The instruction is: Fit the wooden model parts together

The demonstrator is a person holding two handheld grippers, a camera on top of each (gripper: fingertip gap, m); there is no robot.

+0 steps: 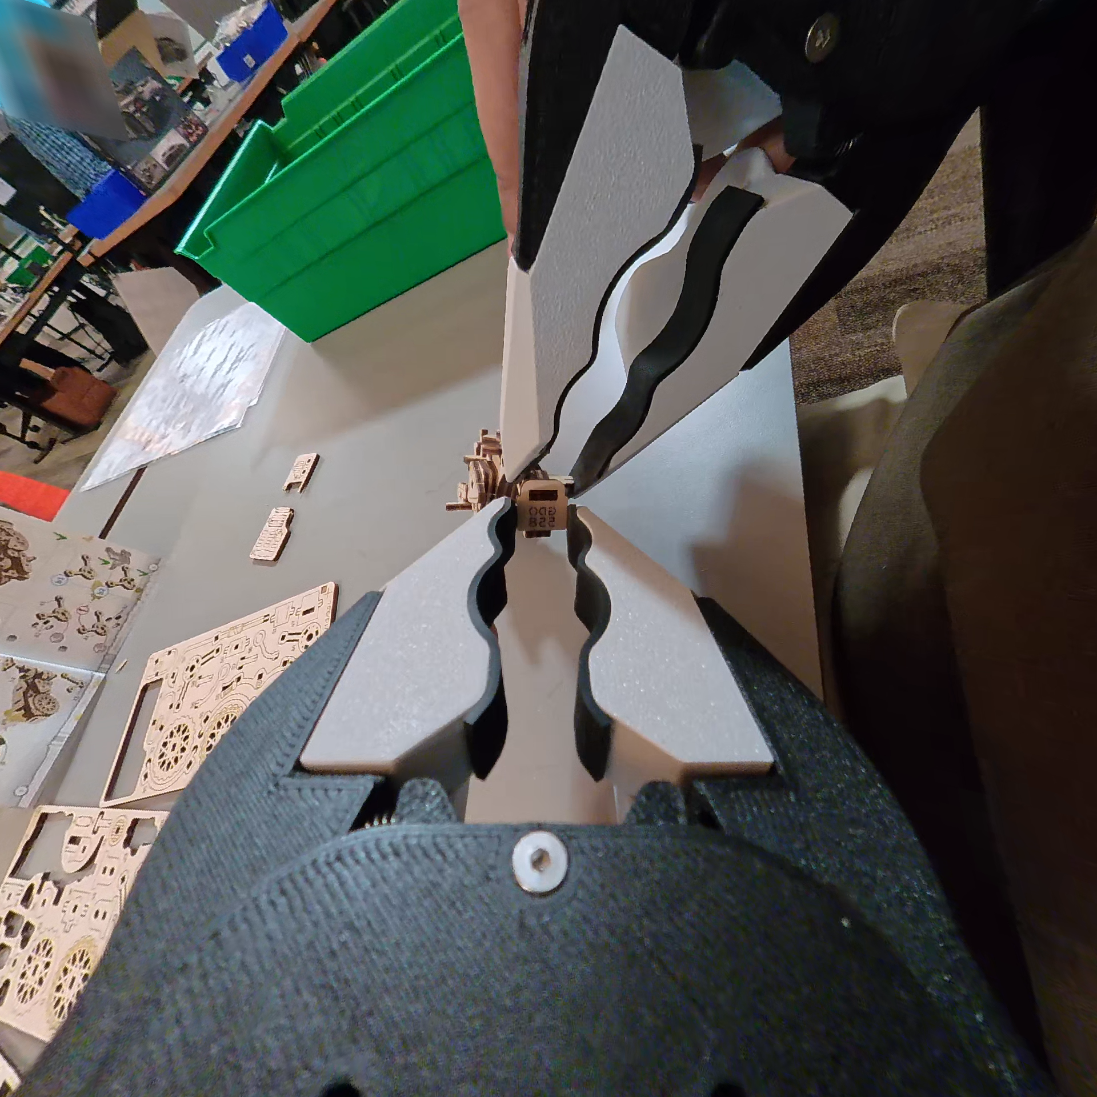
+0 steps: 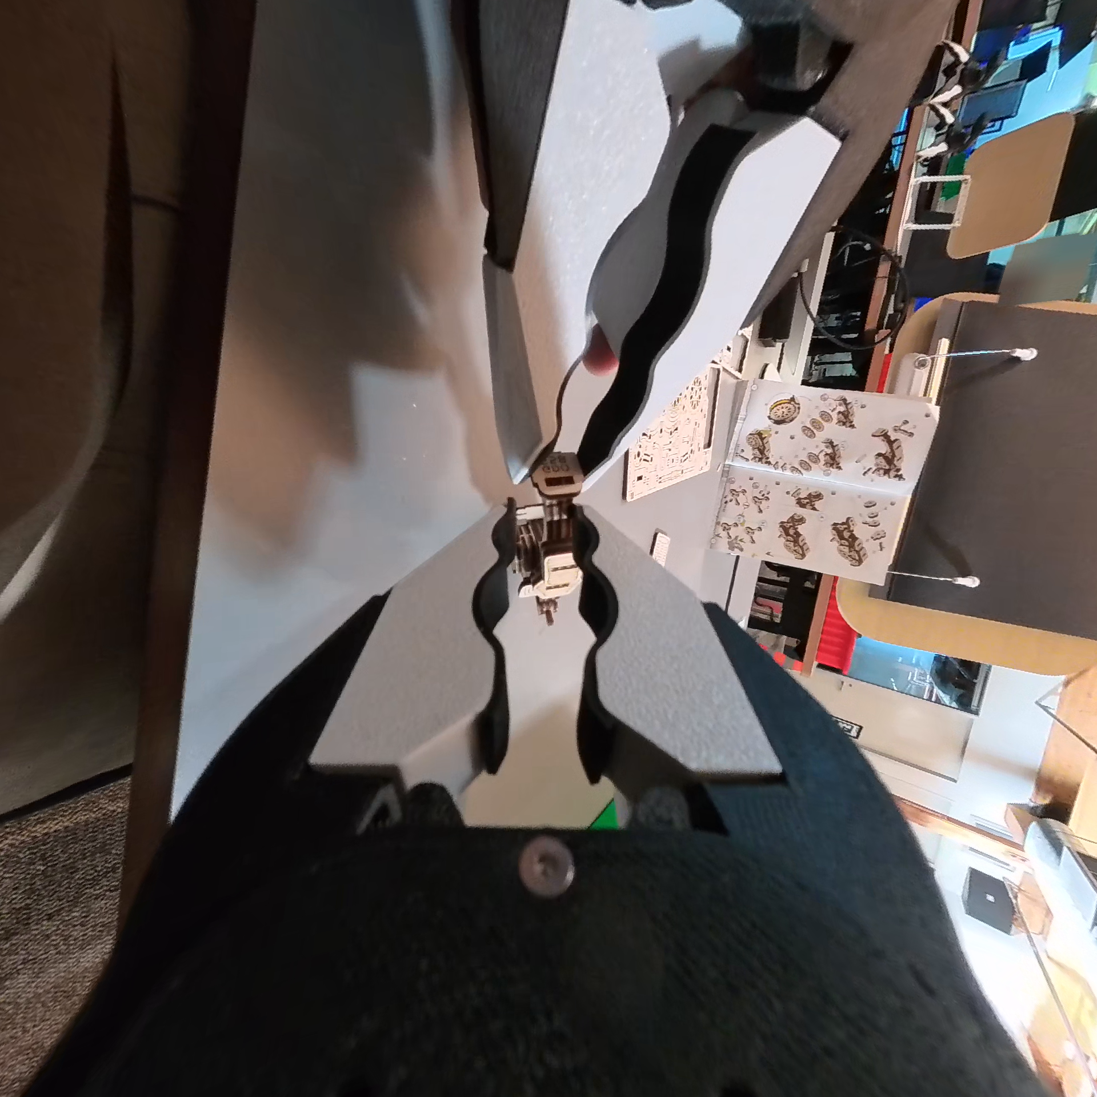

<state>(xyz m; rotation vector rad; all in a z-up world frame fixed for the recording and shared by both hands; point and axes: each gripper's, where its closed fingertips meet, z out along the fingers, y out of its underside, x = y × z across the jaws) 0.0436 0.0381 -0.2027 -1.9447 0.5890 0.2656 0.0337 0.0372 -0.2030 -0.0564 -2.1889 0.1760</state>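
Observation:
My left gripper (image 1: 541, 517) is shut on a small flat wooden part (image 1: 540, 509) with an engraved face, held at its fingertips. My right gripper (image 1: 546, 475) comes in from above, tip to tip with the left, and is shut on a small wooden model assembly (image 1: 479, 478) that sticks out to the left. In the right wrist view my right gripper (image 2: 541, 515) holds that assembly (image 2: 543, 561) between its pads. The left gripper (image 2: 559, 469) presents the flat part (image 2: 557, 473) right against the assembly's end. Both are held above the grey table (image 1: 386, 415).
Two green bins (image 1: 356, 178) stand at the table's far end beside a shiny plastic sheet (image 1: 196, 380). Two loose wooden parts (image 1: 301, 472) (image 1: 272, 534), laser-cut wooden sheets (image 1: 237, 682) and an instruction sheet (image 1: 77, 593) lie to the left. The sheet (image 2: 825, 475) also shows in the right view. My two grippers' fingertips are within a few centimetres of each other.

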